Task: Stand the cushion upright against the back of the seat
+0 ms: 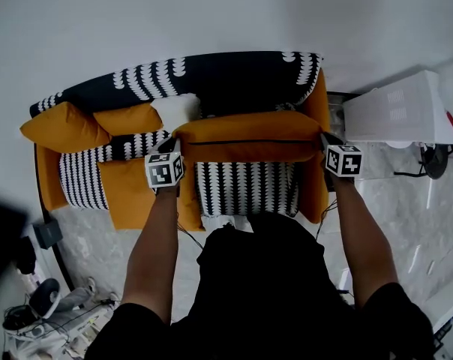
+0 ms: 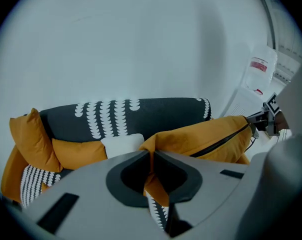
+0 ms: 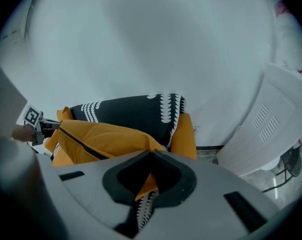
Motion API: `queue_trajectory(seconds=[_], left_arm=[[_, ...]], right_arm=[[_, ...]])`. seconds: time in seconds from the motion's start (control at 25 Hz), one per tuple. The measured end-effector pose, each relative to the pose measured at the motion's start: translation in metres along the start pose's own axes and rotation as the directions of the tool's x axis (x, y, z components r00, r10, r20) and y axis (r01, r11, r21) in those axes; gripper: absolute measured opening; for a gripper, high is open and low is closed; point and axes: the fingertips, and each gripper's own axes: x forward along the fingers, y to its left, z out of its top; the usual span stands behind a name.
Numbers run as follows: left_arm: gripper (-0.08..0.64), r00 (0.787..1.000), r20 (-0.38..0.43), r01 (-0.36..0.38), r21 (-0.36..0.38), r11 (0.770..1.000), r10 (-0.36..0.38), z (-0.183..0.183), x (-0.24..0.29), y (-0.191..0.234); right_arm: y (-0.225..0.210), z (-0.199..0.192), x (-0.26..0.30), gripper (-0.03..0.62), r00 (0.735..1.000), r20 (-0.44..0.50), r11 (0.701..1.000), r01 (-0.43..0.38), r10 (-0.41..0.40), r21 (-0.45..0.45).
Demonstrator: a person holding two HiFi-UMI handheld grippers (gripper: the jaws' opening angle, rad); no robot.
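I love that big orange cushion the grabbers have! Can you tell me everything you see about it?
The cushion is long, plump and mustard orange, of soft-looking fabric, with a dark line like a zip along its edge. It stretches level over the striped seat, in front of the dark back. The left gripper pinches one end corner and the right gripper the other, both shut on the fabric.

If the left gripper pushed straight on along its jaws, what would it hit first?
The left gripper is shut on a corner of the orange cushion. Beyond that, the sofa's dark patterned backrest, near the white pillow, looks first in line; depth is unclear.
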Motion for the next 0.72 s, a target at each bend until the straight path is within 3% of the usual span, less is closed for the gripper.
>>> queue_trajectory(seconds=[0.2, 0.72], left_arm=[[0.040, 1.000, 0.003, 0.007, -0.042, 0.999, -0.007, 0.021, 0.023, 0.008], [0.038, 0.999, 0.027, 0.028, -0.054, 0.998, -0.026, 0.075, 0.074, 0.018]], right_arm=[[-0.009, 0.018, 0.024, 0.041, 1.000, 0.013, 1.000, -0.003, 0.003, 0.001], [-0.030, 0.062, 0.084, 0.043, 1.000, 0.011, 1.000, -0.023, 0.023, -0.001]])
